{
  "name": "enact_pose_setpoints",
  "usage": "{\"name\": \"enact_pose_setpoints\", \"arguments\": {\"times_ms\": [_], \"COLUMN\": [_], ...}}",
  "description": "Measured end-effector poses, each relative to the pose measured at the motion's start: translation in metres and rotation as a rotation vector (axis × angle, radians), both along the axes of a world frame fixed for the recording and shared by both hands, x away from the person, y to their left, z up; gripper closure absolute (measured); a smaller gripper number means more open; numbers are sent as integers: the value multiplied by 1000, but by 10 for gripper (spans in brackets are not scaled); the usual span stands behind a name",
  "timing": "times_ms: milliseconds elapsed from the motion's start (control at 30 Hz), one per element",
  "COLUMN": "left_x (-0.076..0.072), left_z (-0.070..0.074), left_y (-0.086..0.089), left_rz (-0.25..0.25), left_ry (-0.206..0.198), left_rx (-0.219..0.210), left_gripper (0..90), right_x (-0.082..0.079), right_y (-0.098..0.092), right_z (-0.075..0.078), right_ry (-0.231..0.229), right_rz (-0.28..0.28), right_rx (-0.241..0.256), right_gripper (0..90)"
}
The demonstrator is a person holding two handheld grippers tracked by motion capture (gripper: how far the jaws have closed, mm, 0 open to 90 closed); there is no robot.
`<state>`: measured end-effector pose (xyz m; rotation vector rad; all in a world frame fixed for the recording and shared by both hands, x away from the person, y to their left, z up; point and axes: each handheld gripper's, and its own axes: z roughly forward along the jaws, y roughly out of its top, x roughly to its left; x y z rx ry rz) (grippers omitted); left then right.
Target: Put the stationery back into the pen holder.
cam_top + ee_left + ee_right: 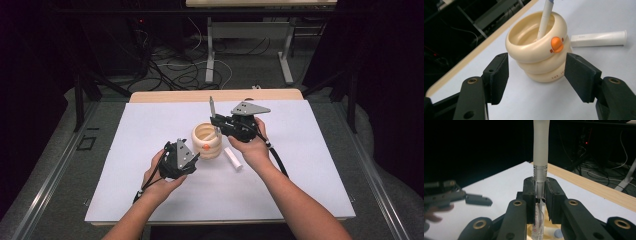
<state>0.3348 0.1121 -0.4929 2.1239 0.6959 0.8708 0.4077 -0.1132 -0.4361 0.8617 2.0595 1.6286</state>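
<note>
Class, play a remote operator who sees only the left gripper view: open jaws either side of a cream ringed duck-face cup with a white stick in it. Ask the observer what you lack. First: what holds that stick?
Observer: The right gripper is shut on the pen, a frosted barrel with a clear lower part, standing upright.
Operator: Where is that gripper?
Observer: In the high view it is above the cream ringed cup, on its far right side.
Operator: Is my left gripper touching the cup?
Observer: The left gripper sits just near-left of the cup; contact cannot be told.
</note>
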Motion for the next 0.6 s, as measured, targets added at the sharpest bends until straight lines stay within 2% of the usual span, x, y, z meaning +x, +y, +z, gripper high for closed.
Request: {"name": "enact_pose_setpoints", "arguments": {"times_ms": [33, 100, 133, 167, 267, 367, 433, 467, 600], "left_x": [1, 2, 2, 2, 4, 5, 6, 6, 8], "left_z": [0, -2, -3, -3, -7, -9, -8, -9, -10], "left_y": [2, 4, 4, 6, 8, 9, 11, 11, 13], "left_rz": [-3, 18, 23, 25, 39, 46, 45, 51, 50], "left_ry": [16, 23, 43, 51, 61, 64, 81, 75, 87], "left_rx": [-6, -28, -56, -66, -97, -106, -115, -131, -157], "left_gripper": [367, 345, 344, 342, 295, 263, 242, 231, 194], "right_x": [1, 3, 4, 5, 7, 11, 12, 12, 14], "right_y": [1, 4, 6, 7, 13, 19, 23, 25, 31], "right_z": [-1, -2, -3, -4, -7, -12, -15, -17, -24], "right_ry": [2, 9, 18, 24, 45, 57, 76, 82, 95], "right_rz": [-5, -20, -33, -42, -56, -62, -64, -66, -70], "right_rx": [10, 34, 38, 48, 70, 75, 86, 88, 73], "right_gripper": [795, 795, 795, 795, 795, 795, 795, 795, 795]}}
